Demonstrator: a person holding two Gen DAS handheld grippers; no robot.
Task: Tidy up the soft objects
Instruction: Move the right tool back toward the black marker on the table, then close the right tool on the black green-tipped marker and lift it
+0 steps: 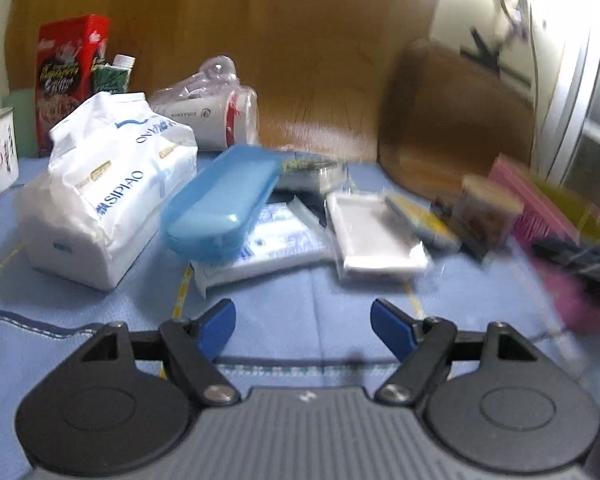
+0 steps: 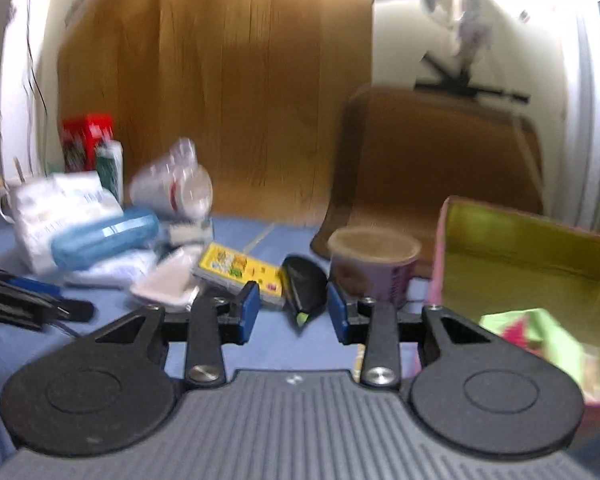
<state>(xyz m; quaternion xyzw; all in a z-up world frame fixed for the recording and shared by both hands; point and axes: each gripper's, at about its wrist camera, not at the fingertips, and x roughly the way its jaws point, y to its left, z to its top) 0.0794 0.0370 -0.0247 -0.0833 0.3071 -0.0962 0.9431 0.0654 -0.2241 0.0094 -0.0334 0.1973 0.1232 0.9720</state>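
Blue cloth covered the surface [image 1: 300,292]; both my left gripper [image 1: 303,324] and right gripper [image 2: 293,307] gaped empty. Tissue pack [image 1: 108,196] sat at ten o'clock, so I judged a wide, gentle squeeze mid-pack best.

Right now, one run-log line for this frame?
left tongs: open, empty | right tongs: open, empty | tissue pack: on blue cloth, untouched | pink box: open, right | blur: heavy

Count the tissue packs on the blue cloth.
2 that I can tell: a big white pack at left, and a flat pack under the blue case. Clutter may hide more.
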